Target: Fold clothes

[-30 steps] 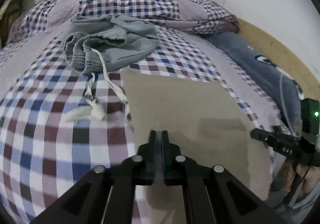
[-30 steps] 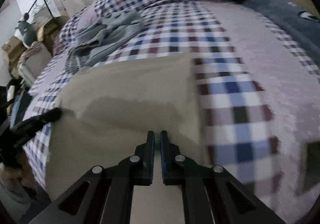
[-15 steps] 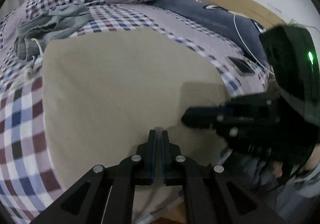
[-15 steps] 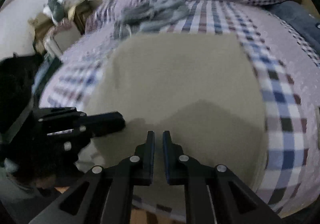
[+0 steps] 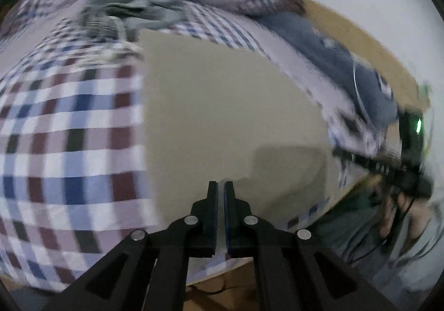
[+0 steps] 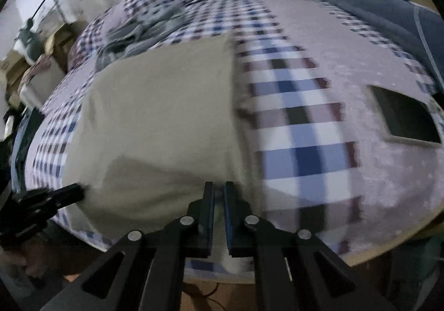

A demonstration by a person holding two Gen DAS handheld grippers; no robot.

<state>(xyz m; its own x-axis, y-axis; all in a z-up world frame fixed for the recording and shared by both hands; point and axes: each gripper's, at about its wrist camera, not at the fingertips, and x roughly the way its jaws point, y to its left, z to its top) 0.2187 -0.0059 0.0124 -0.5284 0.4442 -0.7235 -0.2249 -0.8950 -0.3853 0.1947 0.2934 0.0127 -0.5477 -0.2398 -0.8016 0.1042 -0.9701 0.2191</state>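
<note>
The left hand-held gripper (image 5: 221, 186) is clenched, its two jaws nearly meeting, with the near hem of a beige garment (image 5: 222, 105) pinched between them. The right hand-held gripper (image 6: 219, 187) is likewise clenched on the near hem of the same beige garment (image 6: 166, 122); a pale fold of cloth shows in the narrow slot between its jaws.

In the left wrist view, the right hand-held gripper (image 5: 337, 154) appears at 3 o'clock, at the garment's near right corner. In the right wrist view, the left hand-held gripper (image 6: 80, 189) appears at 9 o'clock, at the garment's near left corner.

The beige garment lies spread flat on a bed covered by a checked bedspread (image 5: 69, 130), its near edge at the bed's near edge. The checks are blue, maroon, black and white.

A crumpled grey garment (image 5: 133, 11) lies on the bedspread at 11 o'clock in the left wrist view, just beyond the beige garment's far corner. A dark blue-grey garment (image 6: 388, 5) lies at 1 o'clock in the right wrist view, well apart from the beige one. A dark flat rectangular object (image 6: 405, 116), too blurred to identify, rests on the bedspread at 3 o'clock in the right wrist view.
</note>
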